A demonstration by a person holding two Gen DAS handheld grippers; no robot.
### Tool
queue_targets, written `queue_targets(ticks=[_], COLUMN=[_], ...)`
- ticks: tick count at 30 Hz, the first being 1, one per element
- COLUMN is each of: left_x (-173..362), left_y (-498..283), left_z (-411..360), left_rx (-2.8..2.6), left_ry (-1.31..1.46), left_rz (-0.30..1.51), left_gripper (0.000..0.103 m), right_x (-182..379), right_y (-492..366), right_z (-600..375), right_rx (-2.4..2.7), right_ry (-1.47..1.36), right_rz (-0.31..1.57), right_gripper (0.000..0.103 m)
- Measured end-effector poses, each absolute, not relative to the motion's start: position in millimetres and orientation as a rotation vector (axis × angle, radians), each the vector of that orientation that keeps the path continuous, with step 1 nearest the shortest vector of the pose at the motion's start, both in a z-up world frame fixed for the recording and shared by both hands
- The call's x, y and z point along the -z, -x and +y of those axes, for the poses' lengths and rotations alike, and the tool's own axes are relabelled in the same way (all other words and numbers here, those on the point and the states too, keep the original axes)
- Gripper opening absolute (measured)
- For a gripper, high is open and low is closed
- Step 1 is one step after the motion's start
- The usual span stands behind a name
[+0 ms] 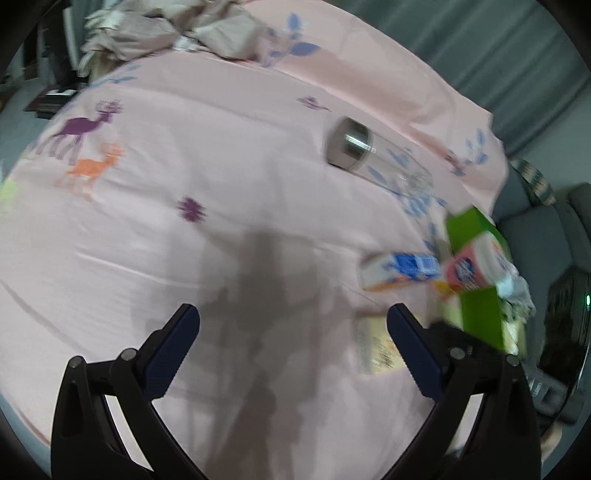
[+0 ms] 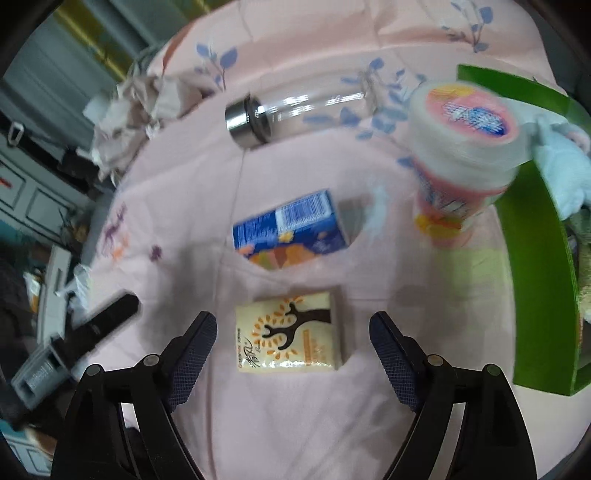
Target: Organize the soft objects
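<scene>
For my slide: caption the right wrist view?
Open right gripper poised over a yellow tissue pack on the pink bedsheet.

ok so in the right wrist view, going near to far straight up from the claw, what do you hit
right claw open, then the yellow tissue pack lying between its fingers → blue tissue pack → clear bottle with its steel cap, lying on its side on the pink bedsheet

**Pink bed, scattered items**

A bed (image 2: 295, 424) under a pink deer-and-leaf sheet carries a clear bottle (image 2: 295, 110) lying on its side, a blue box (image 2: 291, 225), a cream tissue pack (image 2: 290, 334), an upright pink canister (image 2: 461, 147) just beside a green bin (image 2: 535, 258), and crumpled cloth (image 1: 166, 29) at the far edge.
</scene>
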State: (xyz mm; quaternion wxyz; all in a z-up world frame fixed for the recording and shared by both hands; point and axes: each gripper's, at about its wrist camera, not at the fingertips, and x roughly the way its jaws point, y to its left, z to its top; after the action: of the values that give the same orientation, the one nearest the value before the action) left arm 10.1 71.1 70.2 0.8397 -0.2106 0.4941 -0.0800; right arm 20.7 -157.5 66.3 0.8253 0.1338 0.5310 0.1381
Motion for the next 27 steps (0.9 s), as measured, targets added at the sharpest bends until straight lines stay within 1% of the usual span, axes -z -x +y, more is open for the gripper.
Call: queue_targets(ticks=[2,5,8,9,10,12,14,17,19,20,21,23,27], left_x=[-69.4,-62.7,-51.9,-49.0,-45.8,-41.4,-39.0,-35.7,-29.9,-26.8,-25.2,-27.1,-33.8], left_y=[-7.6,-6.7,-8.1,-8.2,-8.5,-9.3,-9.6,-10.8,-13.1,-13.9,-14.2,-14.2,-12.1], left_z=[59.2,40.8,25.3,21.3,16.5,10.2,6.1,2.5,1.8,2.4,3.3,4.5,4.5], left_rx=[0.233,0.310,0.337,0.339,0.341,0.347,0.366,0.375,0.377,0.379,0.383,0.390,0.368], left_ry=[0.452,0.470,0.462,0.456,0.444,0.432,0.433,0.438,0.450,0.455,0.464,0.474,0.431], left_rz=[1.056,1.093,1.140,1.151,1.161,1.172,1.171,1.166,1.187,1.204,1.208,1.193,1.155], left_gripper=[0.100,0.094,0.084,0.078,0.075,0.071,0.068,0.058,0.042,0.039,0.039,0.035,0.034], right_x=[-68.4,-62.2,-52.7,-50.2,-48.3,-43.7,-38.8,-29.2,-21.8,-19.4,-18.5,-20.2,-25.2], right_y=[-21.6,-26.4,-29.4,-30.4,-30.8,-32.4,-32.8,-36.3,-38.6,-39.8,-40.1,-38.6,-34.2], right_z=[-162.0,-164.3,-162.9,-161.3,-160.1,-157.5,-157.4,-154.9,-153.5,-152.6,-151.7,-149.9,-140.1], right_rx=[-0.301,-0.342,-0.350,-0.343,-0.340,-0.340,-0.345,-0.346,-0.346,-0.343,-0.337,-0.331,-0.350], right_ry=[-0.315,-0.388,-0.407,-0.403,-0.399,-0.398,-0.401,-0.404,-0.408,-0.410,-0.404,-0.383,-0.334], right_rz=[1.112,1.132,1.169,1.176,1.181,1.196,1.209,1.244,1.269,1.274,1.272,1.260,1.238], right_gripper=[0.086,0.085,0.085,0.085,0.084,0.083,0.082,0.071,0.064,0.063,0.061,0.056,0.055])
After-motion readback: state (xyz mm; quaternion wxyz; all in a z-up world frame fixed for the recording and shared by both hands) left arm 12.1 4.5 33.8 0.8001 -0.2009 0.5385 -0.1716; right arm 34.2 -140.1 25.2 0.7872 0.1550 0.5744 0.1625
